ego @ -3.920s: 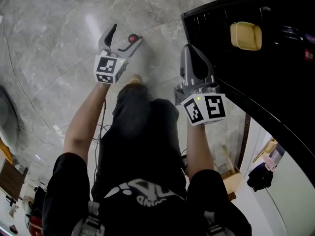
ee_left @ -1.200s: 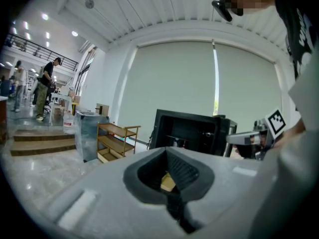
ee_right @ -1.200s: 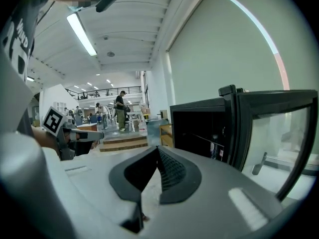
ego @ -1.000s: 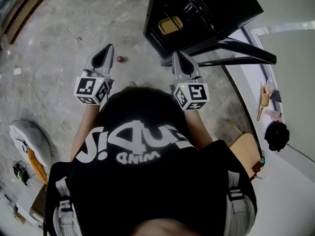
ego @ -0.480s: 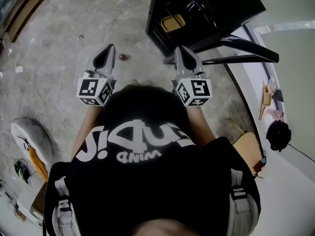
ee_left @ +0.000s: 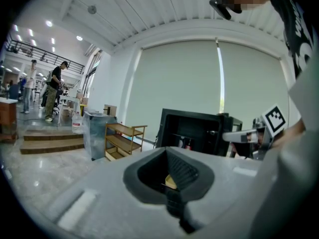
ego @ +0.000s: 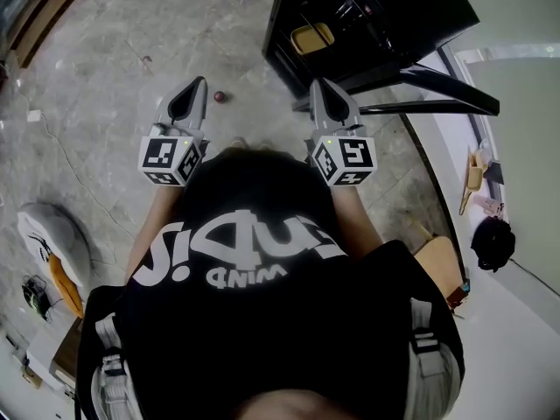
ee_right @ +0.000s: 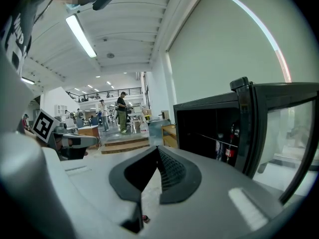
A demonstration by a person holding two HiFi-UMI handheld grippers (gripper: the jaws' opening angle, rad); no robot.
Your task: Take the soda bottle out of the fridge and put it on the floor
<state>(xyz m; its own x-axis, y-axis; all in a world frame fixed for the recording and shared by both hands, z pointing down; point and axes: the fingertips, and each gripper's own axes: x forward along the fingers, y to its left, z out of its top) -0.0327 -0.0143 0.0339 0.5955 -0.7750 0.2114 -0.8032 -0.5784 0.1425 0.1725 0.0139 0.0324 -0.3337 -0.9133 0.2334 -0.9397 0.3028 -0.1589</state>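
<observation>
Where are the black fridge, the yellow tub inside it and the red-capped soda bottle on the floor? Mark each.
black fridge [ego: 424,11]: head view, its top panel.
yellow tub [ego: 312,36]: head view, its lid.
red-capped soda bottle [ego: 219,96]: head view, its cap.

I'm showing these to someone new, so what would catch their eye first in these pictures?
Most likely the black fridge at the head view's upper right, its door swung open and a yellow container inside. Then the left claw and right claw, both shut and empty, held out side by side above the marble floor, where a small red dot, perhaps the soda bottle's cap, sits near the left claw's tip.
</observation>
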